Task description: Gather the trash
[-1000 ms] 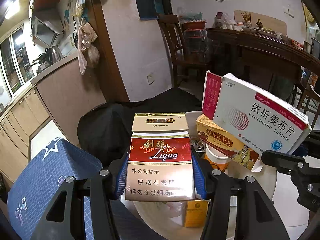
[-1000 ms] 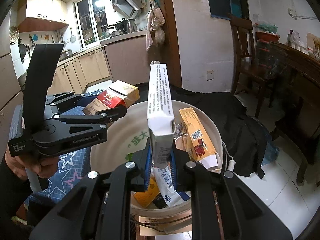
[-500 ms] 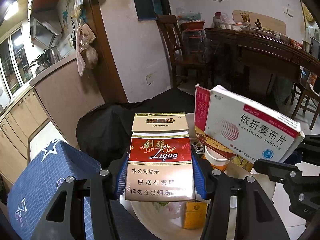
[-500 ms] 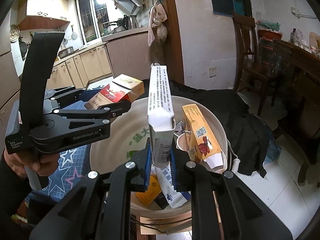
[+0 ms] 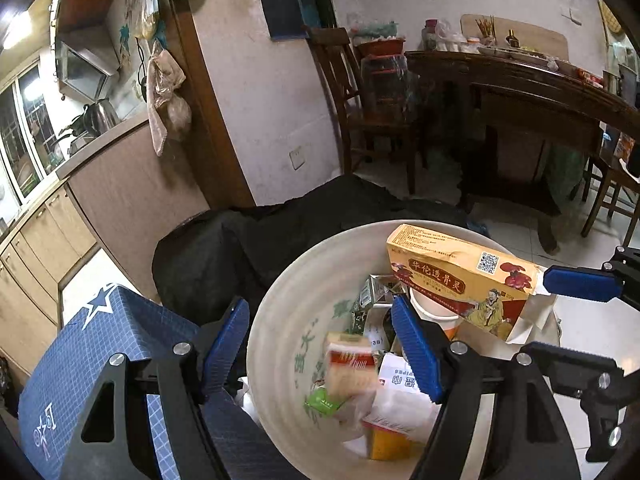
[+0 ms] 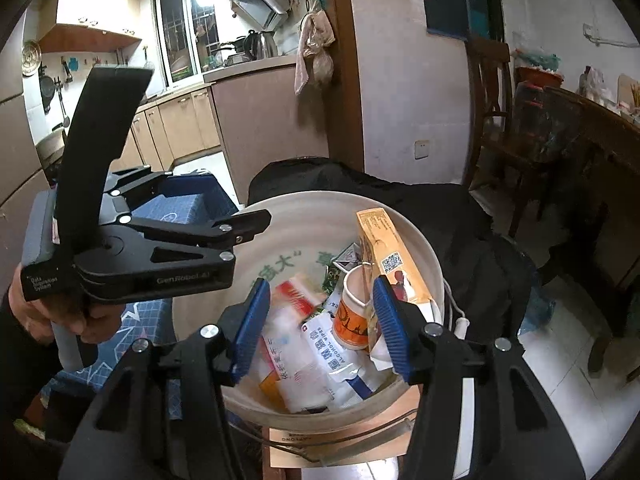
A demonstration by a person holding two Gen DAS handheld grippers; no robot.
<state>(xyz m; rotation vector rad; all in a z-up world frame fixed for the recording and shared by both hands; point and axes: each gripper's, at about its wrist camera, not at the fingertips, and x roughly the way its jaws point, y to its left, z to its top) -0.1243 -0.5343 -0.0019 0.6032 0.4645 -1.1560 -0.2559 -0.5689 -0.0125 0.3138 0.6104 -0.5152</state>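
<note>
Both grippers, left (image 5: pixel 320 344) and right (image 6: pixel 320 328), hang over the round white plastic bucket (image 6: pixel 304 216). Their jaws have just been opening and grasp nothing. The blurred red-and-white cigarette box (image 5: pixel 350 368) lies directly below the left jaws.

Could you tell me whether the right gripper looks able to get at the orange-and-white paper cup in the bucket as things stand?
Probably yes: the right gripper is open and empty above the bucket, with the paper cup upright and uncovered just below, though the yellow box leans beside it.

Both views were taken from the wrists, angled downward and close above the white bucket (image 5: pixel 276 344). The bucket (image 6: pixel 424 256) and the kitchen behind were shared by both views.
</note>
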